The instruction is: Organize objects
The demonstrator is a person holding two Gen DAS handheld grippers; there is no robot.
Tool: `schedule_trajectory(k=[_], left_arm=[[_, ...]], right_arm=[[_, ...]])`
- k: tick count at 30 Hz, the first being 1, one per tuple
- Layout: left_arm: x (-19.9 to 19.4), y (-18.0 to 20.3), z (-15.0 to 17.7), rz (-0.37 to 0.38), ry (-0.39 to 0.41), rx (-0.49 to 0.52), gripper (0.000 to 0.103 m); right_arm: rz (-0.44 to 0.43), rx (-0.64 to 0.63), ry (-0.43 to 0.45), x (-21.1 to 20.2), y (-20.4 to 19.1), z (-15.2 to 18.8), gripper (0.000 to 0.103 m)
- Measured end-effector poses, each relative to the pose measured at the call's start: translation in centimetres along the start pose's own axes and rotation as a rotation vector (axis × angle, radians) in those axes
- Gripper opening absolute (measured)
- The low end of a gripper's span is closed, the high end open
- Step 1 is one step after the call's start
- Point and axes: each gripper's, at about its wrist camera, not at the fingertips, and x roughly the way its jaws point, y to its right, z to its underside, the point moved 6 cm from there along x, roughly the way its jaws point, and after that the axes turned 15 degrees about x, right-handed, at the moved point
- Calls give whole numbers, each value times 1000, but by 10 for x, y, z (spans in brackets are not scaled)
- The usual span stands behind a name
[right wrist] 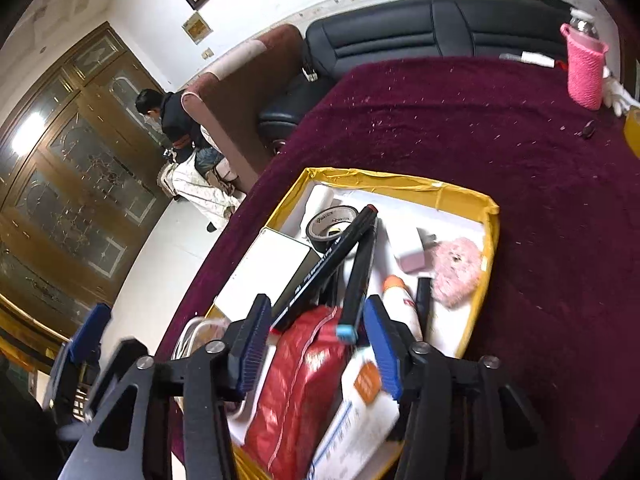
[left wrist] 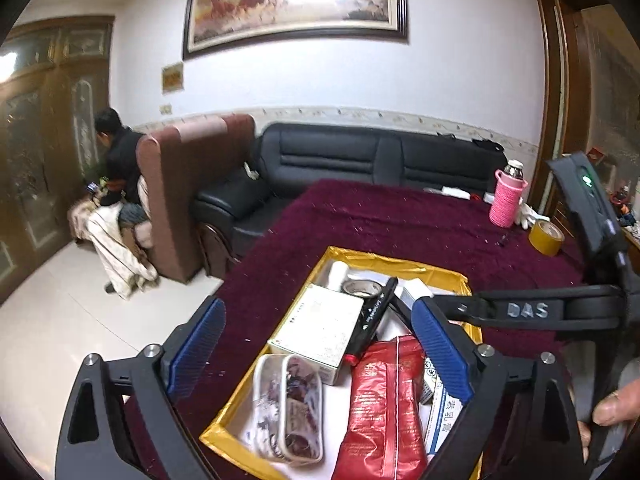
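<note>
The left gripper (left wrist: 320, 354) is hovering with its blue-padded fingers (left wrist: 198, 346) spread wide and gripping nothing, framing the lower centre of the left wrist view above a yellow-rimmed tray (left wrist: 404, 266). The right gripper (right wrist: 318, 344) is likewise sitting at the lower centre of its own view, its jaws moderately apart and empty, with the red packet (right wrist: 296, 392) lying in the tray beneath the gap. Between and beyond the fingers, two black markers (right wrist: 326, 266) are leaning across each other in the middle of the tray, beside a white box (right wrist: 264, 272) on the left and a roll of black tape (right wrist: 330, 224) toward the far end. A white charger plug (right wrist: 412, 250) and a fluffy pink item (right wrist: 456, 270) are resting at the tray's right side. A clear pouch (left wrist: 286, 404) is lying at the tray's near left corner in the left wrist view. The tray is sitting on a maroon cloth (right wrist: 480, 128); farther out, at the upper right, a bottle in a pink knitted sleeve (left wrist: 507, 196) is standing upright near a roll of yellow tape (left wrist: 546, 238). A black sofa (left wrist: 360, 156) is filling the background.
</note>
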Motion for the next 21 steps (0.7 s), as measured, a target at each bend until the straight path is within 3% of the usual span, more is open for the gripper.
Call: schedule_trajectory(k=[4,11,17,21], left_arm=[[-26,4,-1,-50,44,8,103],[-64,20,-4,-136,97,28,103],[-83,37,7,-110,107,11,103],[-78,45,22,-29,62,-21,103]], right_arm=[[-1,-13,41,-25,8,15,65],[2,-23,107,-65,26,46,76],[48,-64,194,-91,41,70,82],[125,-110,271,-102,47,86,87]])
